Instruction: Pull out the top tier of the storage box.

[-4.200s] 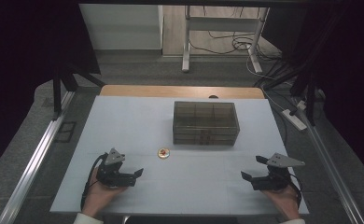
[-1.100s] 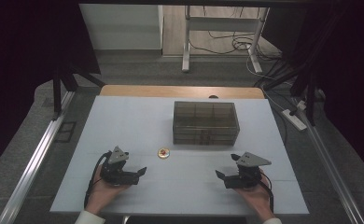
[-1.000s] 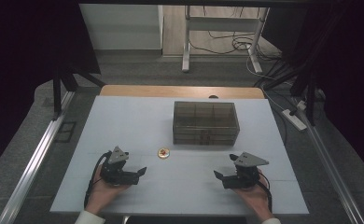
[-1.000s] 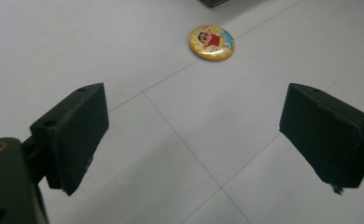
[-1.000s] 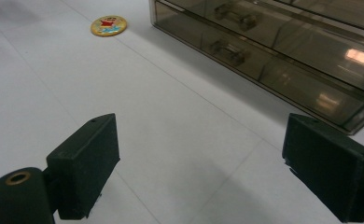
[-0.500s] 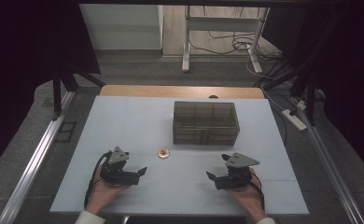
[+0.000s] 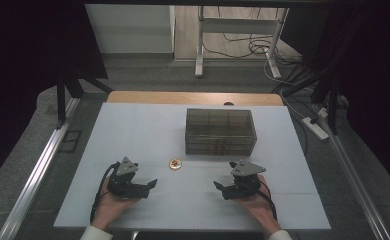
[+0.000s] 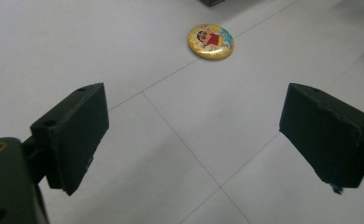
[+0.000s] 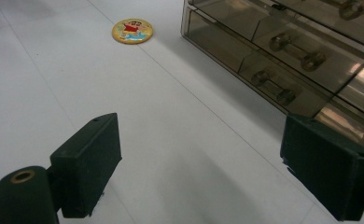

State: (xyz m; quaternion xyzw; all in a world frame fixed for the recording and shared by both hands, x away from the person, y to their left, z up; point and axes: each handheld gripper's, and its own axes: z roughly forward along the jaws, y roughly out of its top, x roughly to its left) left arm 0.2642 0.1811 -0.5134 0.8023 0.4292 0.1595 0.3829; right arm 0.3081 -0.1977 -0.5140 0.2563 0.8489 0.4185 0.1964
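High view has the round, glossy yellow cartoon badge (image 7: 175,163) lying flat on the matte white desk (image 7: 148,130), between the two grippers and a little ahead of them, well short of the smoky translucent drawer box (image 7: 220,131). Left gripper (image 7: 150,184) sits spread wide, blocky black jaws empty. Right gripper (image 7: 219,187) is just as wide apart, holding nothing, and its own view catches the drawers' barbell-shaped clear knobs (image 9: 296,50).
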